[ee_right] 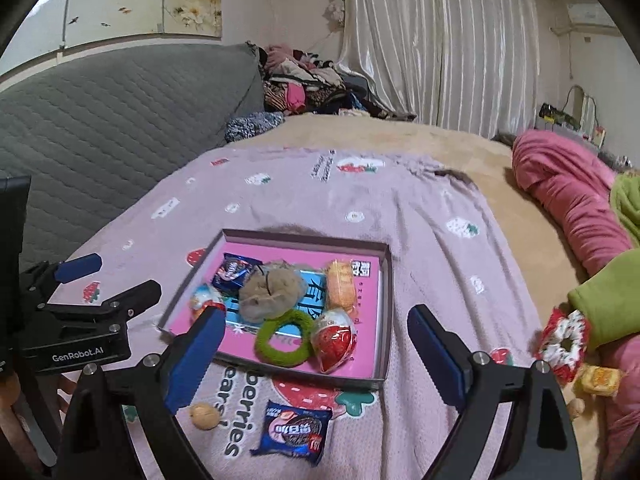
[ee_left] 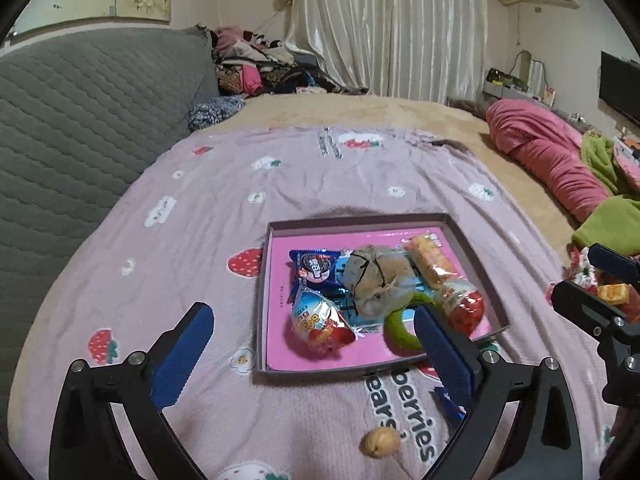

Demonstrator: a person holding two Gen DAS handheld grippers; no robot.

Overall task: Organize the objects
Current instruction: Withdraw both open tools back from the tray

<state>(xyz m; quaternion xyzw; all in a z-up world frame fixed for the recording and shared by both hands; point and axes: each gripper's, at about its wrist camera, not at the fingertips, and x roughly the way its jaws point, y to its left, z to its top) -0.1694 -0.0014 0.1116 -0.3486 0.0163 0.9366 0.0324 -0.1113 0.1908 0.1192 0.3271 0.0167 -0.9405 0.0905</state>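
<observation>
A shallow box (ee_left: 265, 300) (ee_right: 385, 312) with a pink bottom lies on the strawberry-print blanket. It holds a blue cookie packet (ee_left: 316, 266), a beige cloth pouch (ee_right: 272, 290), an orange wafer pack (ee_right: 340, 288), a green hair ring (ee_right: 283, 340) and two foil eggs (ee_left: 322, 322) (ee_right: 334, 338). On the blanket in front of the box lie a walnut (ee_left: 380, 442) (ee_right: 206, 416) and a second cookie packet (ee_right: 294, 432). My left gripper (ee_left: 314, 356) and right gripper (ee_right: 318, 356) hover above the box's near edge, both open with nothing between the pads.
A red-and-white scrunchie (ee_right: 564, 344) and a yellow candy (ee_right: 600, 380) lie at the right, beside green cloth (ee_right: 600, 300) and a pink quilt (ee_left: 548, 160). A grey padded headboard (ee_left: 88, 120) rises at the left, with piled clothes (ee_left: 256, 64) behind.
</observation>
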